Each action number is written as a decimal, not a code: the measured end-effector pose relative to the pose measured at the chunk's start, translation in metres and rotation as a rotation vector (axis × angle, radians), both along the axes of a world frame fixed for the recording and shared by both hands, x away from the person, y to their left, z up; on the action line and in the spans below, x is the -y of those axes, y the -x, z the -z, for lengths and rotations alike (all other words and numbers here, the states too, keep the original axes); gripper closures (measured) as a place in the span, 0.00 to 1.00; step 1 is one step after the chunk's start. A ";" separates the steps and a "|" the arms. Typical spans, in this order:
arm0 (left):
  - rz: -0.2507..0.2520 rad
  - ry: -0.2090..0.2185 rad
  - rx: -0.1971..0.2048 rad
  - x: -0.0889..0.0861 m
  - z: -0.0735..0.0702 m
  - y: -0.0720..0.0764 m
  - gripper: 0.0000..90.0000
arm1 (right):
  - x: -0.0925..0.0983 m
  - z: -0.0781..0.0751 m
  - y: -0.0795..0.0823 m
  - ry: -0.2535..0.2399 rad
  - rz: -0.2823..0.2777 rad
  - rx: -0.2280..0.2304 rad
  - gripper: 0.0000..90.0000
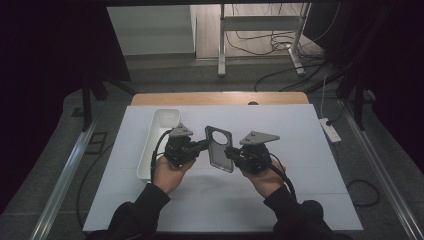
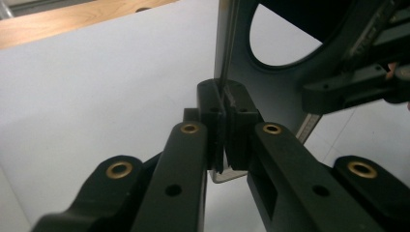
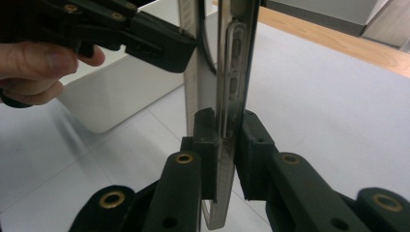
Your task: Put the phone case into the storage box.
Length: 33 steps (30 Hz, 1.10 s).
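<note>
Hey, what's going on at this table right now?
A person is holding a grey phone case up above the white table with two hand-held tongs. The left tongs pinch the case's left edge and the right tongs pinch its right edge, both shut on it. The case has a big round camera hole near its top. A white tray sits on the table just left of the left hand.

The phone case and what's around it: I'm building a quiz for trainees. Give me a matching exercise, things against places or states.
Things:
1. phone case
2. white tray
3. left hand-held gripper
4. power strip

Places or states:
A. on the floor, right of the table
B. shut on the case's left edge
C. held above the table between both grippers
D. on the table, left of the hands

Pairs: 1-C, 2-D, 3-B, 4-A
</note>
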<state>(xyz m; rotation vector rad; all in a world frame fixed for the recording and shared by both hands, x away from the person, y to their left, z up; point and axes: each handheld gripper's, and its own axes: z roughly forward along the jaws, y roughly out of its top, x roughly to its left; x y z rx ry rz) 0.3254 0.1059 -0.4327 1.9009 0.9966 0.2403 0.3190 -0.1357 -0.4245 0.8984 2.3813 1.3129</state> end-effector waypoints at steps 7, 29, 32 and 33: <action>-0.047 -0.043 -0.001 0.002 0.000 0.000 0.99 | -0.005 0.003 0.000 0.005 -0.018 -0.009 0.78; -0.094 -0.041 -0.007 -0.011 -0.008 -0.002 0.99 | 0.010 -0.001 -0.002 -0.006 -0.044 -0.046 0.52; -0.094 -0.046 -0.002 -0.013 -0.010 -0.002 0.99 | 0.011 -0.002 -0.002 0.005 -0.049 -0.051 0.48; -0.091 -0.044 -0.005 -0.013 -0.010 -0.003 0.99 | 0.013 -0.002 -0.002 0.012 -0.049 -0.054 0.46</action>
